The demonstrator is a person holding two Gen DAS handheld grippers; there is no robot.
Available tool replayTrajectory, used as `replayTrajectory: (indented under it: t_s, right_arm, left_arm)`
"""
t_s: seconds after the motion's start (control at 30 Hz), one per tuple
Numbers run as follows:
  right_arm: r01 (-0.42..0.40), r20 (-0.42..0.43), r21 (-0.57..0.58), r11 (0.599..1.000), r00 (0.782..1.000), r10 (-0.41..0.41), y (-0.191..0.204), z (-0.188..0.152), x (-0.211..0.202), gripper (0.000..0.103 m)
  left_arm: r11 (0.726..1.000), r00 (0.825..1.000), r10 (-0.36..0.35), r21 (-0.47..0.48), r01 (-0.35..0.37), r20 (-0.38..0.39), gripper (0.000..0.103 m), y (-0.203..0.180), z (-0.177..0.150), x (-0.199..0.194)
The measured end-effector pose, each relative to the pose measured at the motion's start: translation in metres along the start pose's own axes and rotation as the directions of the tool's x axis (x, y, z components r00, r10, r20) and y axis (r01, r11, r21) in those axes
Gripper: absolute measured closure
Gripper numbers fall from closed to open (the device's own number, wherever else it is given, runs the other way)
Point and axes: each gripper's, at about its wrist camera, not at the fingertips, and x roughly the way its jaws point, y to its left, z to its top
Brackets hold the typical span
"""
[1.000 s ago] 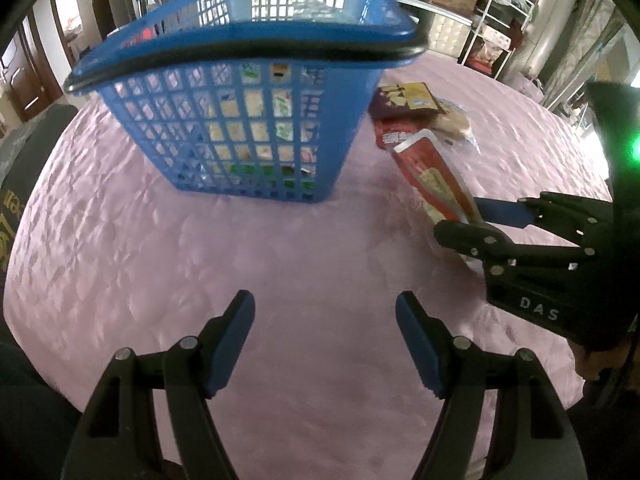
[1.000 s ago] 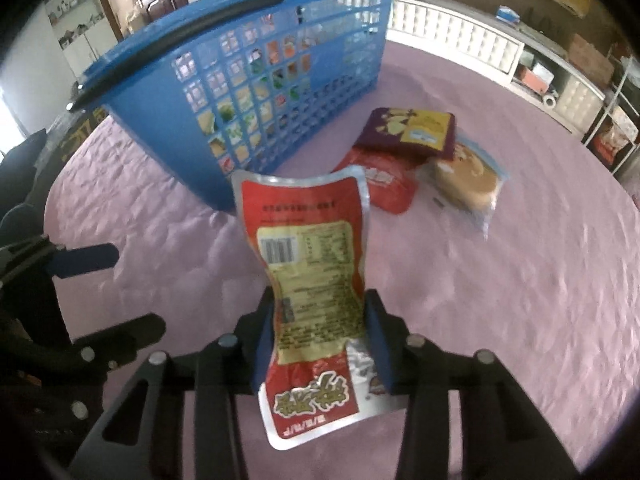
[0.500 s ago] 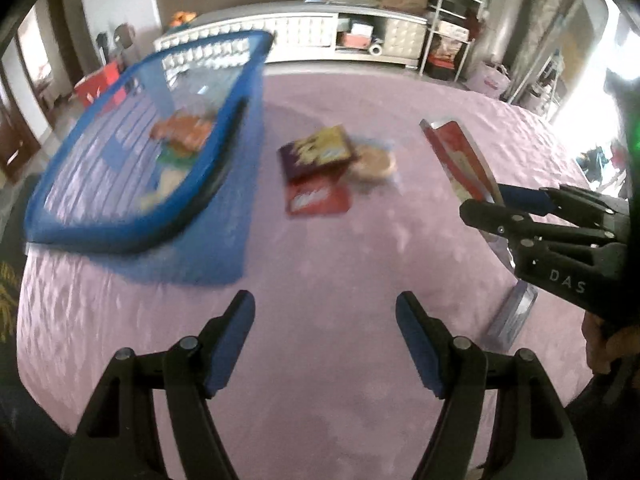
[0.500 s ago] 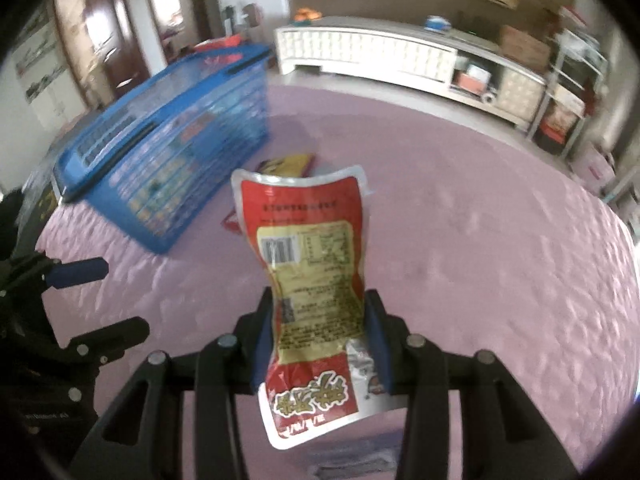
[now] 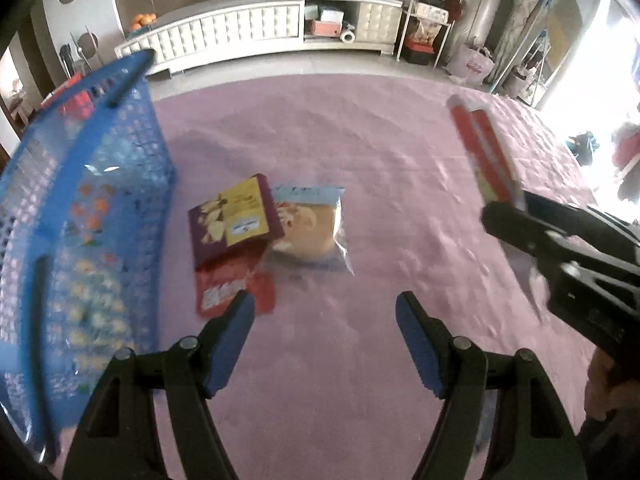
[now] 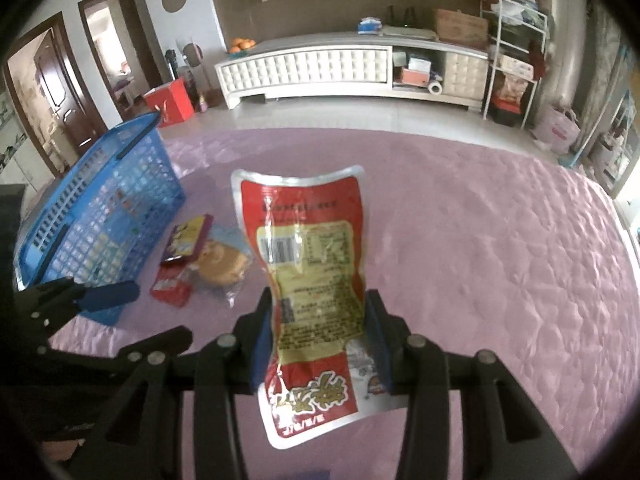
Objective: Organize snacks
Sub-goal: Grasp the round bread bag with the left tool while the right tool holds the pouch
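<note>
Step in hand, as I judge it: carrying one snack toward the basket point(image 6: 100, 216). The right gripper point(image 6: 318, 330) has its jaws clamped on a red pouch point(image 6: 308, 264), held upright in the air right of the basket and not yet over it. The left gripper point(image 5: 324, 344) has its jaws spread wide with nothing between them, hovering above the cloth point(image 5: 380, 168) just right of the basket.

Next move probably calls for swinging the pouch left and over the basket rim, then releasing. The pinch sits low on the pouch, so the free top could flop or catch on the rim.

Still to sort, just right of the basket: a purple packet point(image 5: 234, 220) lying on top of a red packet point(image 5: 236, 292), and a bun bag point(image 5: 310, 232) touching the purple one on the side away from the basket.

Materials:
- Pouch: glossy flexible film, flat, slightly curled at the top edge, with a yellow label panel and a barcode.
- Basket: rigid blue plastic lattice with a dark handle bar; printed wrappers show through the mesh, so some snacks are already in.
- Bun bag: clear crinkly plastic with a blue header, holding a round soft-looking bun.
- Purple and red packets: flat, printed film.
- Cloth: pink, quilted, puckered, matte.
- Gripper pads: blue pads on black frames.
</note>
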Motion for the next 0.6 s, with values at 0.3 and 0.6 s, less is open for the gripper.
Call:
replayTrajectory:
  t_s: [0.3, 0.6]
  right_arm:
    - [-0.008, -0.012, -0.011, 1.0, 1.0, 0.008, -0.011, 0.002, 0.012, 0.056]
    - [-0.007, -0.034, 0.002, 1.0, 0.999, 0.007, -0.017, 0.0, 0.018, 0.056]
  left_arm:
    - [0.999, 0.998, 0.038, -0.01, -0.039, -0.053, 0.032, 0.001, 0.024, 0.043]
    - [0.996, 0.996, 0.087, 0.038, -0.086, -0.029, 0.032, -0.008, 0.052, 0.059]
